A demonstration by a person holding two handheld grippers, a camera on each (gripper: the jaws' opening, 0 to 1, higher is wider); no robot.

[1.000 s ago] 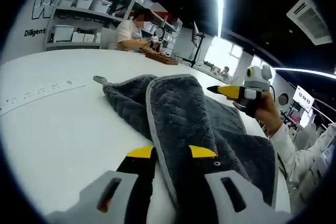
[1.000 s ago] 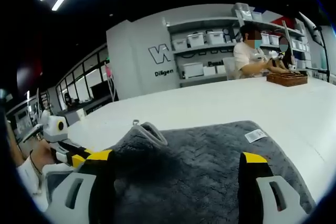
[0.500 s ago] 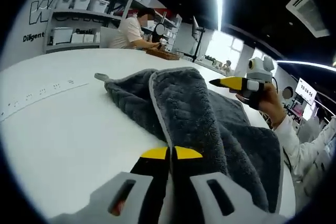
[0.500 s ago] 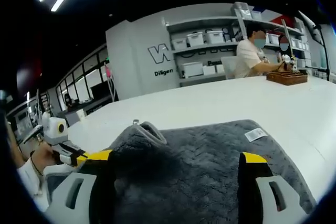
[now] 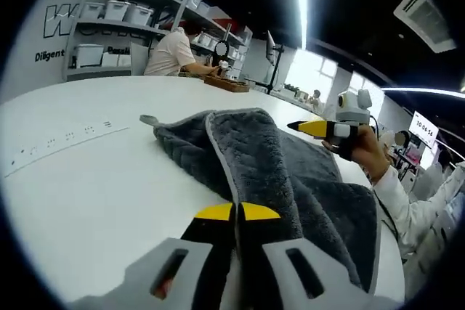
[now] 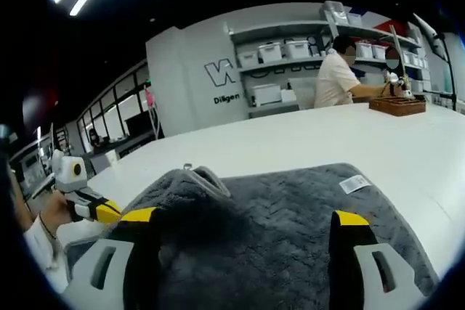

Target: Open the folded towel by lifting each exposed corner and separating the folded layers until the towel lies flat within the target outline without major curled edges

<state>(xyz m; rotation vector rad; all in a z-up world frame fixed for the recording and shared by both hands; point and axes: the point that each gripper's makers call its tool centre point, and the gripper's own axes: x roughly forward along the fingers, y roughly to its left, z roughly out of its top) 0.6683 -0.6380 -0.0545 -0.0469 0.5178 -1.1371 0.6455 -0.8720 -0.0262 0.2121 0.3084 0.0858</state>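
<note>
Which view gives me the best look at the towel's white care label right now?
The right gripper view: the white label lies face-up on the grey towel, near its far right edge, unobstructed. The left gripper view shows the towel from its folded, bunched side, where I cannot make out the label.

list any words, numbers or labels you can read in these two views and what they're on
"Diligen", cut off, in small dark letters on the grey wall beside the shelves.
"W", the start of a large outlined word on that wall; the rest is hidden behind the shelves.
"10:04" with two more digits, roughly, on a lit screen; the last digits are too blurred to confirm.
White tag sewn on the grey towel: print too small to read.
</note>
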